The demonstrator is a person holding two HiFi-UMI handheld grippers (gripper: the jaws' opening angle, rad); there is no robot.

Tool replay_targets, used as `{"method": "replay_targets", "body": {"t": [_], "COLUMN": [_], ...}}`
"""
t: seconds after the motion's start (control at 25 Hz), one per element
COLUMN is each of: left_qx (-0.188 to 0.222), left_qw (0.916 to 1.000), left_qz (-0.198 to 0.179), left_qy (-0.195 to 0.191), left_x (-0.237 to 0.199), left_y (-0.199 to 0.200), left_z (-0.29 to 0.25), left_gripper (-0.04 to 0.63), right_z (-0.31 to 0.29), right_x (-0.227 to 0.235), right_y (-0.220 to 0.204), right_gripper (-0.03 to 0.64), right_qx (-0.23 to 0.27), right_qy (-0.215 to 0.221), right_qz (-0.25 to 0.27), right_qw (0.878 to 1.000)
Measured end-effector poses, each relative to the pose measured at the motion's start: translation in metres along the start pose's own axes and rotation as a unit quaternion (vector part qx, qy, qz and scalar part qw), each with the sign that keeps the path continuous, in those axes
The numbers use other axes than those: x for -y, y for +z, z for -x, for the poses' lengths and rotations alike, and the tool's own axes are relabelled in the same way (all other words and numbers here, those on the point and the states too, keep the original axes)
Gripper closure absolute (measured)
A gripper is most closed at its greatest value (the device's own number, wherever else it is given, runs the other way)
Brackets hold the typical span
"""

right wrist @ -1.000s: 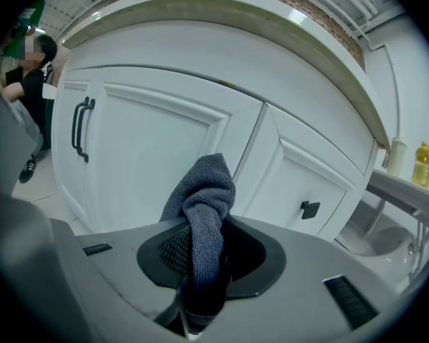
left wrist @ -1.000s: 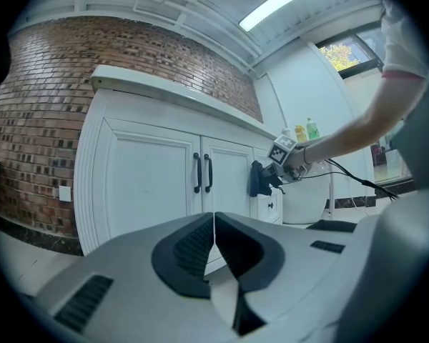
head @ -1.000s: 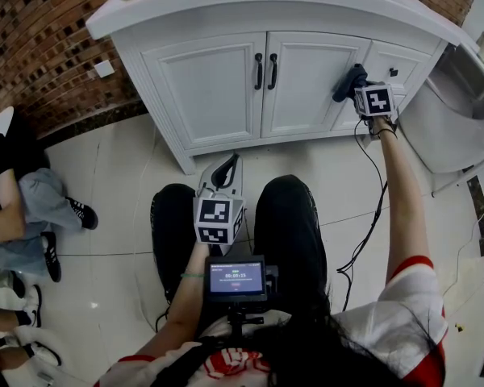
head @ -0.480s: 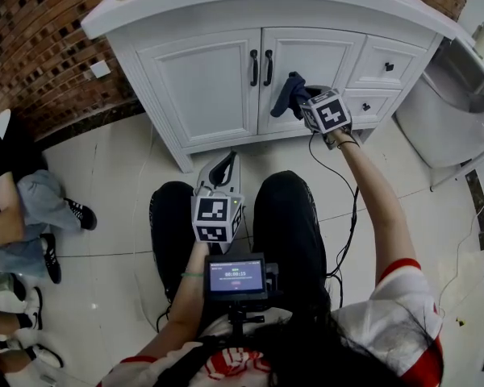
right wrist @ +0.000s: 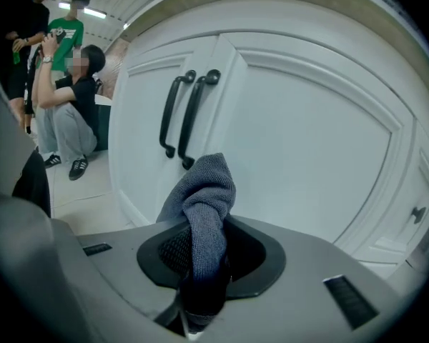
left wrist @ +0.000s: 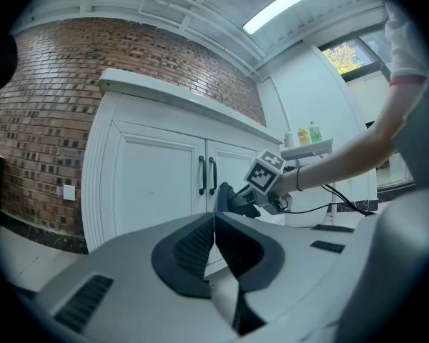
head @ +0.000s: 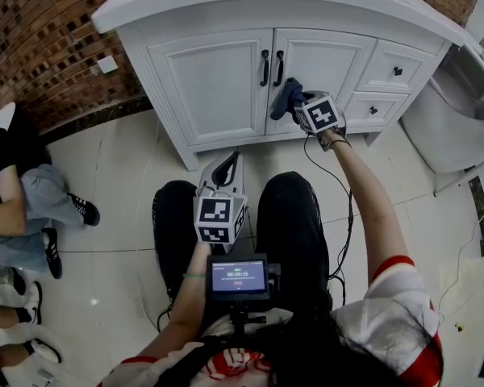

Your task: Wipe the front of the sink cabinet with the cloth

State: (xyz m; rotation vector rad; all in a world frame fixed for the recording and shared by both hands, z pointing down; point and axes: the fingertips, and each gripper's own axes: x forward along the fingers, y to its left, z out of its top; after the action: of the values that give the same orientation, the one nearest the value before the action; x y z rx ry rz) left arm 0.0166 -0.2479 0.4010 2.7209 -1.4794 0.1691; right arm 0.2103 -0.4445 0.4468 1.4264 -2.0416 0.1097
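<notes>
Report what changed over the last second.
The right claw, shut on the cloth, swept left across the sink cabinet front, from the drawers onto the right door, ending just below its handle. Nothing was let go. The left claw stayed where it was, shut and empty.

The sink cabinet (head: 218, 79) is showing plain white, with its door handles (head: 271, 67) showing black. The cloth (right wrist: 204, 206) is appearing blue-grey, with a fine looped weave. The left gripper (left wrist: 214, 238) and the right gripper (right wrist: 200, 277) are presenting grey bodies and black ribbed pads (right wrist: 170, 252), each carrying a cube (head: 218, 220) of black-and-white square markers. The brick wall (head: 40, 47) is displaying mottled red-brown and dark bricks. The floor (head: 121, 200) is showing glossy off-white tiles.
</notes>
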Motion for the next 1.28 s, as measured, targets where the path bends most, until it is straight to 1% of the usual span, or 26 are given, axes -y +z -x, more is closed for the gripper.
{"method": "replay_targets", "body": {"t": [0.16,0.36,0.48,0.56,0.64,0.72,0.8,0.92,1.04,1.16,1.28], "left_qx": [-0.003,-0.007,-0.012,-0.016,-0.019,-0.020,-0.020,-0.021,-0.017,-0.013,-0.011], "left_qw": [1.0000,1.0000,0.9999,0.9998,0.9997,0.9997,0.9997,0.9996,0.9997,0.9998,0.9999], "left_qz": [0.002,-0.003,-0.004,-0.005,-0.006,-0.007,-0.008,-0.006,-0.007,-0.004,0.000], "left_qy": [0.000,-0.005,-0.008,-0.010,-0.011,-0.013,-0.014,-0.015,-0.016,-0.014,-0.009], "left_x": [-0.001,0.006,0.010,0.013,0.016,0.019,0.020,0.021,0.022,0.021,0.018], "left_y": [-0.003,-0.006,-0.009,-0.010,-0.012,-0.012,-0.012,-0.013,-0.011,-0.009,-0.008], "left_z": [-0.002,-0.007,-0.010,-0.011,-0.013,-0.015,-0.015,-0.015,-0.014,-0.012,-0.010], "left_gripper": [0.563,0.563,0.563,0.563,0.563,0.563,0.563,0.563,0.563,0.563,0.563], "right_z": [0.007,0.029,0.046,0.058,0.068,0.076,0.079,0.074,0.061,0.043,0.022], "right_x": [0.037,0.100,0.139,0.162,0.179,0.188,0.186,0.162,0.119,0.072,0.025], "right_y": [-0.021,-0.053,-0.073,-0.086,-0.097,-0.107,-0.111,-0.106,-0.090,-0.069,-0.051], "right_gripper": [0.509,0.509,0.509,0.509,0.509,0.509,0.509,0.508,0.509,0.509,0.509], "right_qx": [-0.017,-0.037,-0.046,-0.047,-0.047,-0.047,-0.045,-0.031,-0.010,0.002,0.009], "right_qy": [-0.032,-0.087,-0.122,-0.142,-0.157,-0.163,-0.159,-0.126,-0.076,-0.031,0.013], "right_qz": [-0.017,-0.046,-0.074,-0.105,-0.135,-0.152,-0.156,-0.157,-0.148,-0.123,-0.093], "right_qw": [0.999,0.994,0.989,0.983,0.977,0.974,0.974,0.979,0.986,0.992,0.996]}}
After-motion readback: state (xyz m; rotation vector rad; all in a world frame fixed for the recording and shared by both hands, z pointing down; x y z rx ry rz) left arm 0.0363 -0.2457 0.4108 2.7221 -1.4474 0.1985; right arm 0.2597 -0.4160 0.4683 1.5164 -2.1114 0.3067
